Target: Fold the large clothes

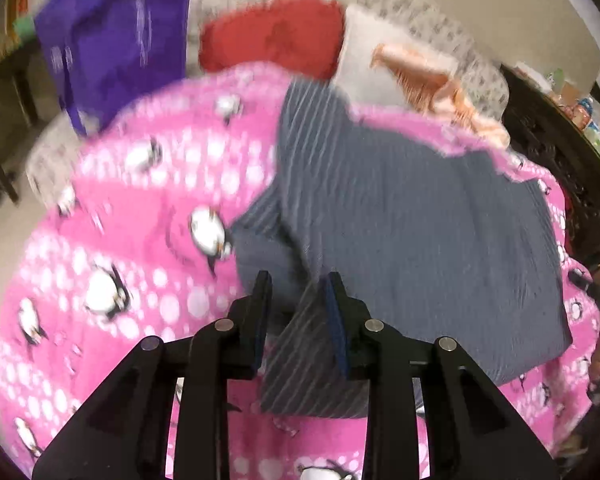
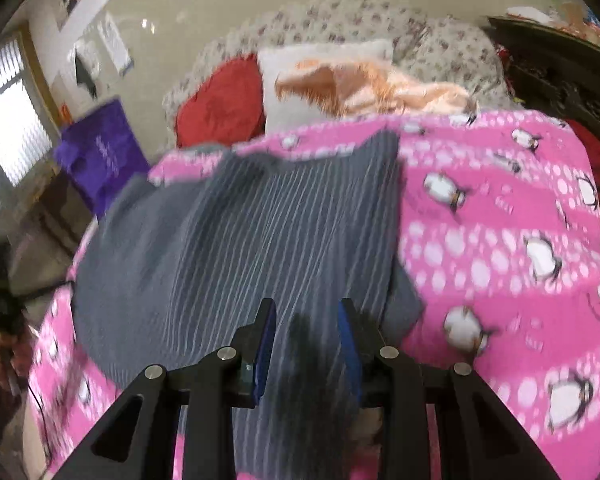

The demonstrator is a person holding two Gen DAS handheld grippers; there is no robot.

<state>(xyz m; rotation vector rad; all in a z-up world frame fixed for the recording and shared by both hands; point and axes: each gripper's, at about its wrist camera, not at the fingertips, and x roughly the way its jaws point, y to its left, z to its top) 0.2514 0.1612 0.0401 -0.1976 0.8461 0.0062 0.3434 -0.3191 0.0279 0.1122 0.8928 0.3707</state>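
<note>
Closest to us, our left gripper (image 1: 298,312) has a bunched strip of the grey striped garment (image 1: 400,208) running up between its fingers; the jaws stand partly apart with the cloth filling the gap, and the blur keeps us from telling whether they actually pinch it. Our right gripper (image 2: 306,340) looks much the same: grey striped cloth (image 2: 260,240) passes between its blue pads (image 2: 266,344), the jaws sit about as far apart, and again we cannot tell whether the grip is firm.

We judge that we are mid-fold, carrying the near edge of the garment, with each gripper at one of its corners. The next move, as we see it, calls for taking both corners forward together at an even height, so the lifted edge lands square on the far part and no wrinkle gets trapped underneath.

Just ahead of both grippers the garment spreads away from us over the pink penguin blanket (image 1: 120,240), lying mostly flat with a doubled flap to the left of our left gripper. Beyond its far edge we see a red cushion (image 1: 272,36), a white pillow (image 2: 320,68) and a crumpled peach cloth (image 2: 380,88), well apart from the grippers, and a purple bag (image 1: 112,32) off to the far left
</note>
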